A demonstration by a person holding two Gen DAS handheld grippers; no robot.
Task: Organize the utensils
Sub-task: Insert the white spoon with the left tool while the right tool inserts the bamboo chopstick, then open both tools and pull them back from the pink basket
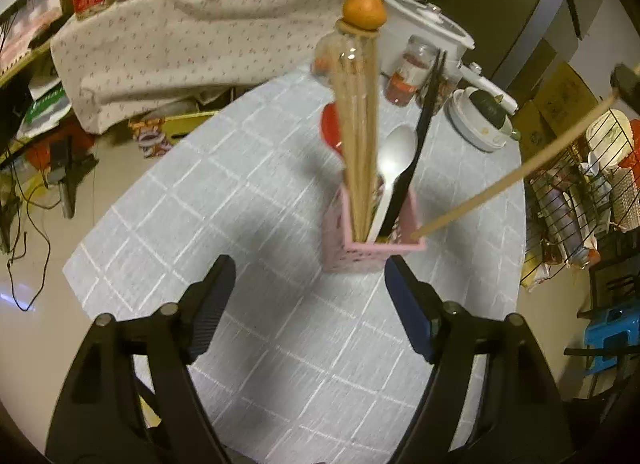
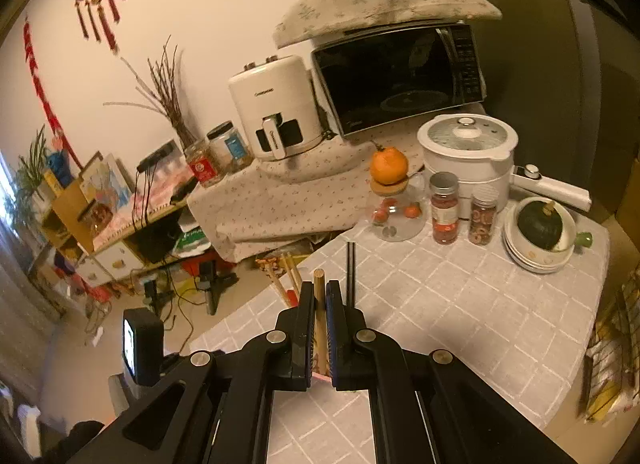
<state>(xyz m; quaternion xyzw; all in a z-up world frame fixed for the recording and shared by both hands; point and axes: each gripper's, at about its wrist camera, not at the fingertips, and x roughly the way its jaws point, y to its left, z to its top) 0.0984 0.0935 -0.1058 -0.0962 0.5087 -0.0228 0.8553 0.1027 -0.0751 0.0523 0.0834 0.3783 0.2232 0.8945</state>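
Most of the job looks done: wooden chopsticks [image 1: 360, 136], a white spoon [image 1: 394, 160] and black chopsticks [image 1: 420, 136] already stand in the pink holder [image 1: 344, 240] on the counter [image 1: 240, 204]. The right claw [image 2: 319, 296] pinches one last chopstick [image 1: 512, 176], its tip at the holder's rim, while the left claw [image 1: 310, 268] hangs wide and empty.

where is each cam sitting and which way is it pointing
Left wrist: sits on the open left hand-held gripper, looking down along its fingers at the pink utensil holder on the checked tablecloth.
Right wrist: sits on the right hand-held gripper, shut on a wooden chopstick, looking across the table toward the microwave.
Shared: the orange, the white cooker, the chopstick and the tablecloth.
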